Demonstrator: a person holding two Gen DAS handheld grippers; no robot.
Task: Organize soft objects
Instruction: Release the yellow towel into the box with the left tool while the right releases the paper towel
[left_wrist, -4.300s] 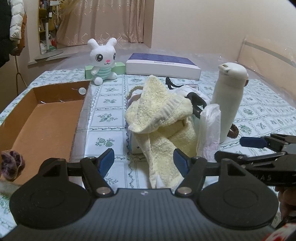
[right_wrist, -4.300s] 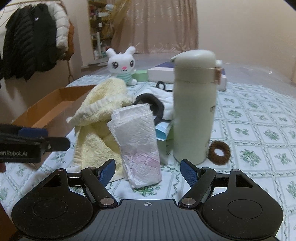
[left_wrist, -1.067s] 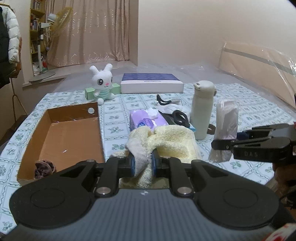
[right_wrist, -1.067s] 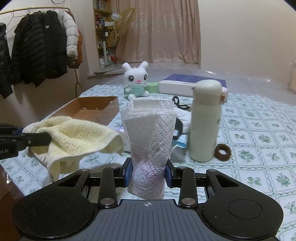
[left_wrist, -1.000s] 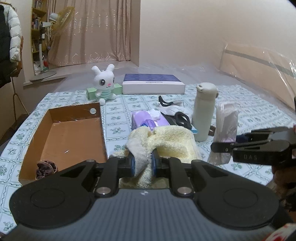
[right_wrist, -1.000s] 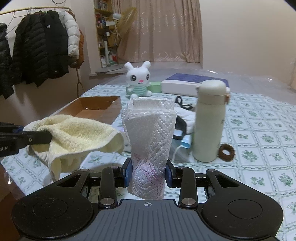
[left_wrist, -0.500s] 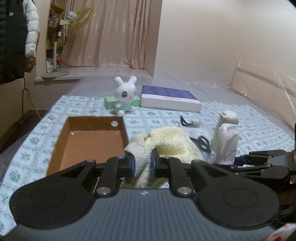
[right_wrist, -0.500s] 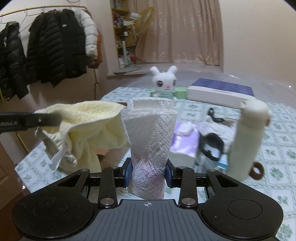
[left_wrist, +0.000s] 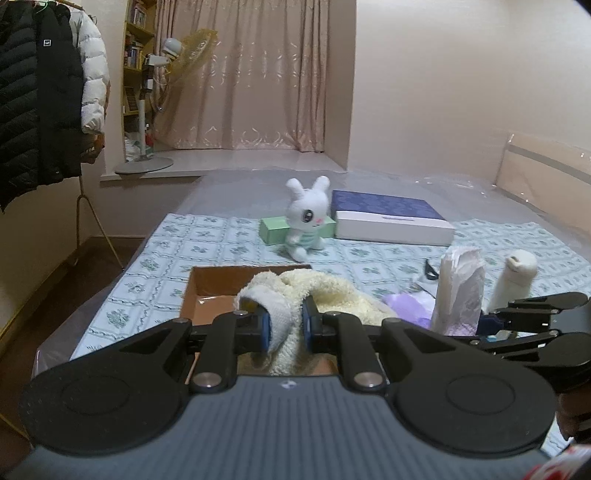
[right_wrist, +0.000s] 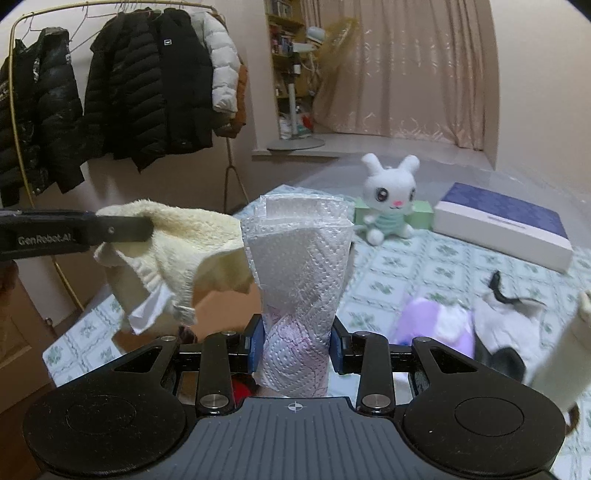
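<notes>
My left gripper (left_wrist: 284, 326) is shut on a pale yellow towel (left_wrist: 332, 295) and holds it in the air over the open cardboard box (left_wrist: 218, 286); the towel also shows in the right wrist view (right_wrist: 184, 251), hanging from the left gripper's finger (right_wrist: 74, 229). My right gripper (right_wrist: 293, 345) is shut on a white tissue pack in clear plastic (right_wrist: 299, 280), held upright to the right of the towel; the pack also shows in the left wrist view (left_wrist: 458, 288). A white plush rabbit (left_wrist: 306, 218) sits at the far side of the table.
A blue-and-white flat box (left_wrist: 391, 221) and a green box (left_wrist: 273, 230) lie beside the rabbit. A white flask (left_wrist: 513, 280), a purple wipes pack (right_wrist: 436, 325) and black-and-white items (right_wrist: 509, 299) lie on the right. A coat rack (right_wrist: 110, 92) stands left of the table.
Both grippers have lifted and swung left with their loads; the towel now hangs over the box and the tissue pack is beside it. The flask has shifted to the right of both views.
</notes>
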